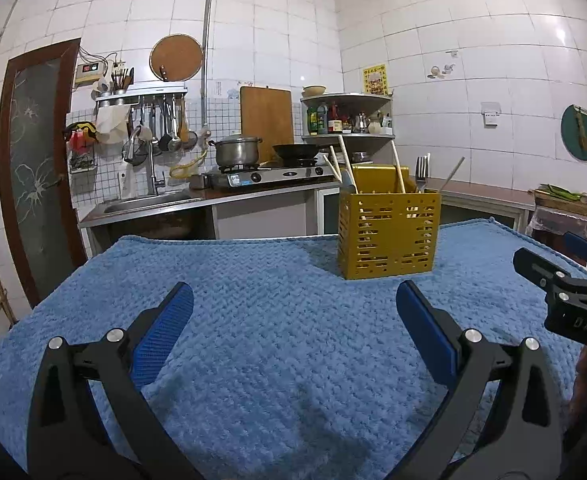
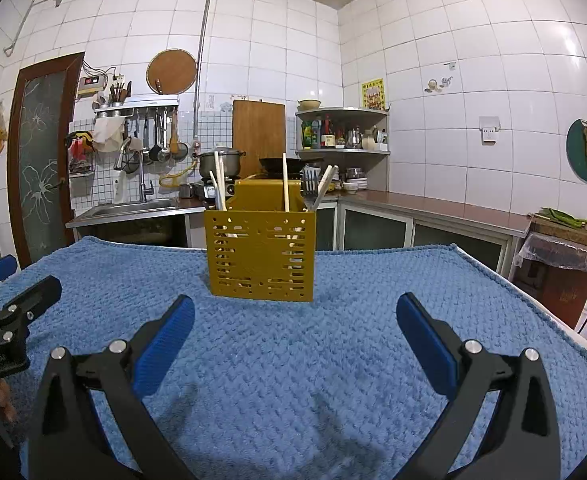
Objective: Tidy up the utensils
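Observation:
A yellow perforated utensil holder (image 1: 388, 234) stands upright on the blue towel (image 1: 253, 300); it also shows in the right wrist view (image 2: 260, 254). Wooden chopsticks (image 2: 220, 188) and a metal fork (image 2: 310, 188) stick out of its top. My left gripper (image 1: 295, 300) is open and empty, low over the towel, left of and nearer than the holder. My right gripper (image 2: 295, 312) is open and empty, in front of the holder. Each gripper shows at the edge of the other's view.
The towel-covered table ends at a far edge (image 2: 373, 249). Behind it run a kitchen counter with a sink (image 1: 145, 200), a gas stove with a pot (image 1: 237, 151) and a wok, and a corner shelf (image 2: 341, 132). A box (image 2: 565, 264) stands at the right.

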Demonstrator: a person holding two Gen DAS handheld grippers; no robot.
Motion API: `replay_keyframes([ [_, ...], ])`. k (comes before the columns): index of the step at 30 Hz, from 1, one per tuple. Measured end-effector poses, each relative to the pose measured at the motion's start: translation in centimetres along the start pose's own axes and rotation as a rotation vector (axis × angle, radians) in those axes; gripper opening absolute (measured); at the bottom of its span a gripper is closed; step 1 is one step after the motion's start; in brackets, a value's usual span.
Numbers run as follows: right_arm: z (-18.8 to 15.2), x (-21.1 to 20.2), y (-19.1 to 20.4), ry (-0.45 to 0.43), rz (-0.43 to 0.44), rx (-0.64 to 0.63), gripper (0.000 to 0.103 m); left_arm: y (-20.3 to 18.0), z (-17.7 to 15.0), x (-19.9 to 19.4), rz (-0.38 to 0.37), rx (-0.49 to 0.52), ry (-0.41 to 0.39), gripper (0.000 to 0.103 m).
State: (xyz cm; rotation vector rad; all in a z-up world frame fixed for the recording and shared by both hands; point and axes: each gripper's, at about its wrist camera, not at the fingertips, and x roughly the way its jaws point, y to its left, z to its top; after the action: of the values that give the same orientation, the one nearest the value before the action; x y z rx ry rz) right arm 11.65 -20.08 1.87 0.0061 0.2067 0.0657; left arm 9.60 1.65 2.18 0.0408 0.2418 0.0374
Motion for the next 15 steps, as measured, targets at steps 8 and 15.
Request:
replay_keyframes([
  [8, -0.14, -0.16, -0.02, -0.004, -0.002, 0.0, 0.099, 0.15, 0.05, 0.02, 0.003, -0.011, 0.006, 0.098],
  [15, -0.12, -0.2, -0.02, -0.004, -0.002, -0.001, 0.099, 0.21, 0.04, -0.01, 0.003, -0.012, 0.003, 0.098],
])
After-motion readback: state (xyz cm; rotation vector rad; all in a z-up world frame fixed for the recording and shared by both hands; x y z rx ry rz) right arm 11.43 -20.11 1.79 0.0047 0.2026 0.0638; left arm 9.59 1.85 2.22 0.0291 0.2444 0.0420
